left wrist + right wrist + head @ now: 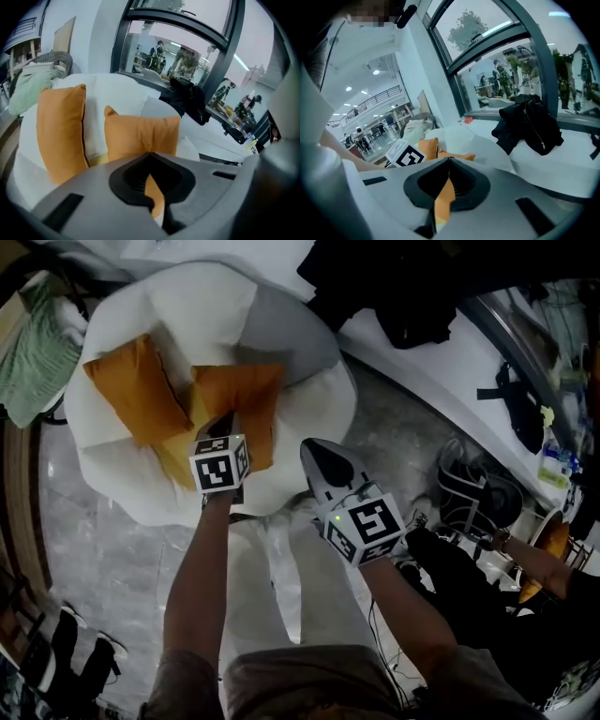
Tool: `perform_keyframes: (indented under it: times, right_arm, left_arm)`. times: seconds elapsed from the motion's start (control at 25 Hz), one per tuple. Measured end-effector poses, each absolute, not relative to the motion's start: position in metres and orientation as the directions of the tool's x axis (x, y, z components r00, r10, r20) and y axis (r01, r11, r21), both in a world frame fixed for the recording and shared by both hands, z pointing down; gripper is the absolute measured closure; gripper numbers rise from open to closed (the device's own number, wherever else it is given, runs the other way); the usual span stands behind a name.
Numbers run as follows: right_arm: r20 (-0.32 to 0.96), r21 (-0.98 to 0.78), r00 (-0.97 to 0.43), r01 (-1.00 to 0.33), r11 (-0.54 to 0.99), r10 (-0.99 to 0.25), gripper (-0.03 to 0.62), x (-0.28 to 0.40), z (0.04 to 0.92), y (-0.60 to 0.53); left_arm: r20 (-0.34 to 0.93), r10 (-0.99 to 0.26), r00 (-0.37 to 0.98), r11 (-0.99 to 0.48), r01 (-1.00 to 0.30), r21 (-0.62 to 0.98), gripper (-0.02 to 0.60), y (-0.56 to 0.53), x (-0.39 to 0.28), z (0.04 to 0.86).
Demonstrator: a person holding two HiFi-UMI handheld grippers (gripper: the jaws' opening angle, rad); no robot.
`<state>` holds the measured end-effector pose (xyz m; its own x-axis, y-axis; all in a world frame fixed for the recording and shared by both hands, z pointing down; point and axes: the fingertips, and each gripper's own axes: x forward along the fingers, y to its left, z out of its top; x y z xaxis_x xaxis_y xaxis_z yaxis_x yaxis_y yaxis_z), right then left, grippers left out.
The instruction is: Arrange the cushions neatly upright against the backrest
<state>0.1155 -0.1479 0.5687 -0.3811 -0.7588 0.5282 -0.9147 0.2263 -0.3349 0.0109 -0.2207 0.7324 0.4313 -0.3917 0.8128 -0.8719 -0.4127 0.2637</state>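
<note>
A round white armchair (112, 493) holds two orange cushions. The left cushion (136, 390) (61, 131) stands against the backrest (202, 301). The right cushion (248, 395) (140, 133) is upright in mid-seat, over a yellow cushion (178, 460). A grey cushion (286, 334) lies at the back right. My left gripper (225, 425) (150, 153) is shut on the right orange cushion's lower edge, and the fabric creases above its tips. To its right, my right gripper (314, 448) (450, 160) hangs over the seat's front edge, shut and holding nothing.
A green cloth (33, 352) is draped over a chair at the left. A black jacket (403, 287) (529, 124) lies on the white ledge behind the armchair. Bags (469, 488) and a seated person (525, 563) are at the right, and shoes (66, 652) are on the floor at lower left.
</note>
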Motion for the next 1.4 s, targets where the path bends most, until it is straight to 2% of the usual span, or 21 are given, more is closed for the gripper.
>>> perform_keyframes:
  times: [0.48, 0.92, 1.4]
  right_arm:
    - [0.498, -0.319, -0.391, -0.913, 0.256, -0.774, 0.574, 0.099, 0.519, -0.190]
    - [0.531, -0.321, -0.389, -0.915, 0.246, -0.753, 0.574, 0.089, 0.547, -0.203]
    - [0.561, -0.327, -0.374, -0.920, 0.218, -0.738, 0.574, 0.100, 0.576, -0.192]
  left_arm:
    - [0.748, -0.505, 0.431, -0.391, -0.886, 0.247, 0.575, -0.308, -0.004, 0.655]
    - [0.771, -0.469, 0.431, -0.387, -0.885, 0.259, 0.575, -0.315, -0.012, 0.700]
    - [0.766, -0.496, 0.408, -0.393, -0.893, 0.221, 0.572, -0.336, -0.006, 0.725]
